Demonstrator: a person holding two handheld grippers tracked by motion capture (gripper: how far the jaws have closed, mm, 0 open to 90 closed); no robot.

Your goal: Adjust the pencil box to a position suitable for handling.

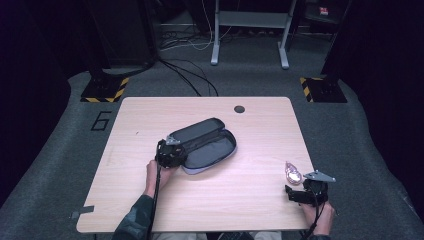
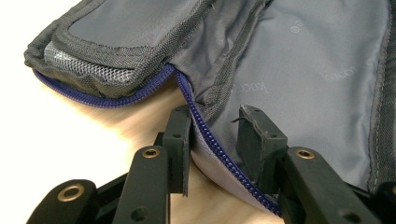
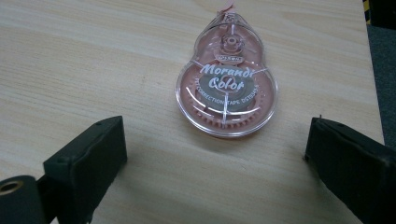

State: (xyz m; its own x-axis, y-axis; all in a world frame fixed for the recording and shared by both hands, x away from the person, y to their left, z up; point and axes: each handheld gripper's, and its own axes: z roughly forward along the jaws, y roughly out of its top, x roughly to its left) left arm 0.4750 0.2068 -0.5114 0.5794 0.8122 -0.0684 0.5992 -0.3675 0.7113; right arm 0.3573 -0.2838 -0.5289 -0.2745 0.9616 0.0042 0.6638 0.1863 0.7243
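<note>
While the left tongs [image 2: 212,135] straddle the blue zipper edge [image 2: 219,149] of an open grey fabric pencil case [image 1: 207,145], jaws apart, the right tongs [image 3: 215,154] gape before a clear pink correction-tape dispenser [image 3: 226,86].

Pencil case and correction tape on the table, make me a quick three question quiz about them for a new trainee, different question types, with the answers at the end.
1. True or false: the pencil case lies unzipped and open on the table.
2. Multiple choice: the left gripper has its jaws around which part of the case? A) the top flap B) the zipper edge C) a carrying strap
3. Fill in: the pink correction tape lies flat on the table ahead of the ____ gripper, whose jaws stand wide apart.

Key: 1 true; 2 B; 3 right. The right gripper is not touching the tape.
</note>
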